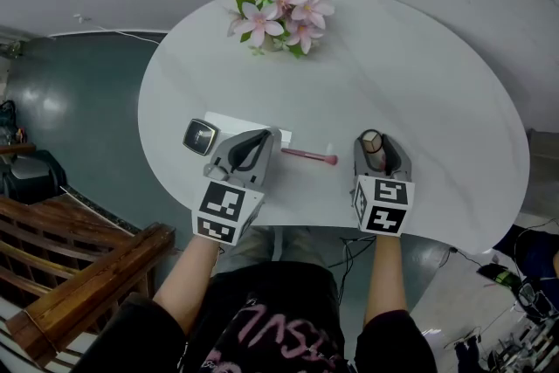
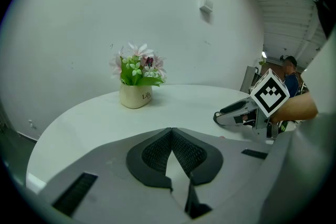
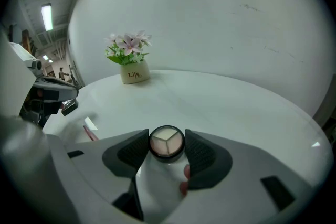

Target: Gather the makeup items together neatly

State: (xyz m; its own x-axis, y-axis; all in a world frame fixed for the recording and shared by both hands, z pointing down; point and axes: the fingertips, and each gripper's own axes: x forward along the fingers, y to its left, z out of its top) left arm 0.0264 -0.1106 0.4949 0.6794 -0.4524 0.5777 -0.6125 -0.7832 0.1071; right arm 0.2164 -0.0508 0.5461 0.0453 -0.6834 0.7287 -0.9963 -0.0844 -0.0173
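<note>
The makeup items lie along the near side of the table [image 1: 419, 100]. A small square compact [image 1: 200, 136] is far left, just beside a flat white case [image 1: 229, 125]. It sits near the table's left edge, so a careless nudge from the right could push it off.

Your left gripper [image 2: 171, 136] is clenched on nothing and rests over the case's right end. Slide it and you may drag the case askew.

The pink stick [image 1: 308, 155] lies between your grippers. It looks round, so a brush from either one could set it rolling toward the near edge.

Your right gripper [image 1: 374, 144] is grasping a round compact [image 3: 166, 142] by its rim, right at the pad tips. A quick swing left could let it pivot or slip out.
</note>
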